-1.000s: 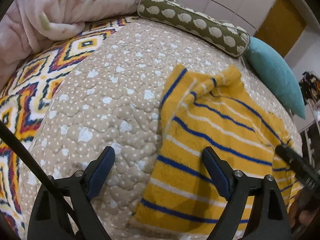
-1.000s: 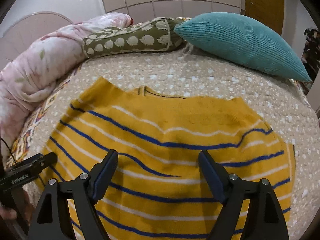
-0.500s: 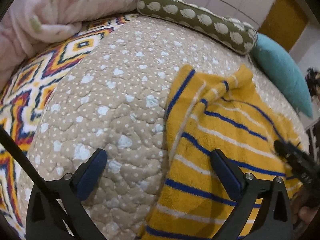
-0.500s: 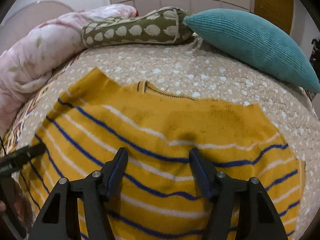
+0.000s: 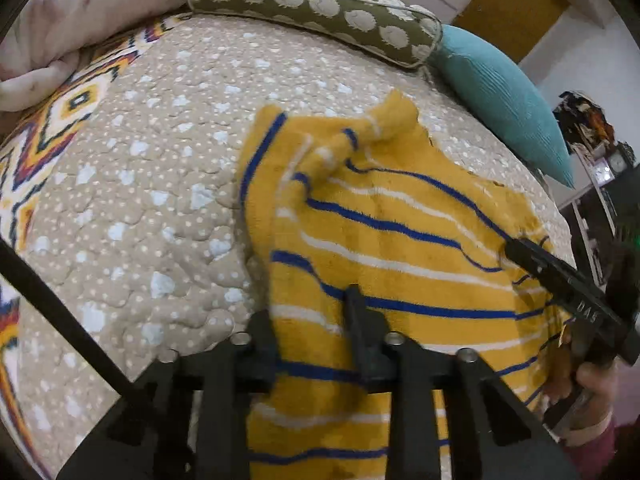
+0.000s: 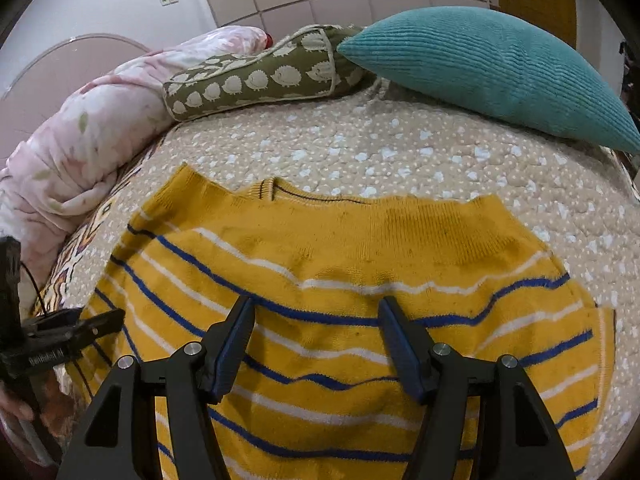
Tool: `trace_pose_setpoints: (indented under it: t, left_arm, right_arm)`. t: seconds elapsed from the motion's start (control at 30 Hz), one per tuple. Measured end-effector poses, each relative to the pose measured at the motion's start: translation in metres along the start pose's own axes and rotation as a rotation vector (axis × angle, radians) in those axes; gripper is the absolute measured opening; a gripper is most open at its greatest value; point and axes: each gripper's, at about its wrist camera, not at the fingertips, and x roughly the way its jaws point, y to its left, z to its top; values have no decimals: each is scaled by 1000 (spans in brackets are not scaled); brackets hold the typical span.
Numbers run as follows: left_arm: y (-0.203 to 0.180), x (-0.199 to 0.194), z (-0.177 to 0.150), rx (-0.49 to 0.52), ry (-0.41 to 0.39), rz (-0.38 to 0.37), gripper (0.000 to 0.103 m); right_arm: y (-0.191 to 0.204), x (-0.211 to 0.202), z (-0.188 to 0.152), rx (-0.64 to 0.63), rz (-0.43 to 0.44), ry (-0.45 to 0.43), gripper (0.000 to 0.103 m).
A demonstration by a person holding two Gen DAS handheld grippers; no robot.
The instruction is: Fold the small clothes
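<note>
The left gripper (image 5: 310, 324), angled steeply down, has just closed on the left edge of a yellow sweater (image 6: 360, 272) with blue and white stripes, lying flat on the bed (image 6: 440, 160). The right gripper (image 6: 316, 344) hangs open above its middle, at six o'clock.

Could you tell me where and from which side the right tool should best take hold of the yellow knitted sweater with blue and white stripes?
Probably the right side hem of the yellow knitted sweater with blue and white stripes, coming from the bed's right. That free edge lies flat on the beige quilted bedspread, mirroring the side under the left tool. The open right tool hovers over mid-fabric.
</note>
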Motion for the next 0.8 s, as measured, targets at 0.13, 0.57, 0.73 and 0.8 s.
trace_pose_setpoints:
  t: [0.13,0.57,0.73,0.8]
  left_arm:
    - [-2,-13,4,-4,20,-51,14]
    - [-162,-52,9,242,16,-257,11]
    - [-196,1,-8,244,138,-282,0]
    - [-191,13,-17,243,172,-257,0]
  right_arm:
    - [-3,-2,1,-12,32,-1,69]
    - [-70,-18,5,397,432,-21,83]
    - [-118,-8,-12,719,736,-71,92]
    - [-122,-3,-16,748,763,-62,92]
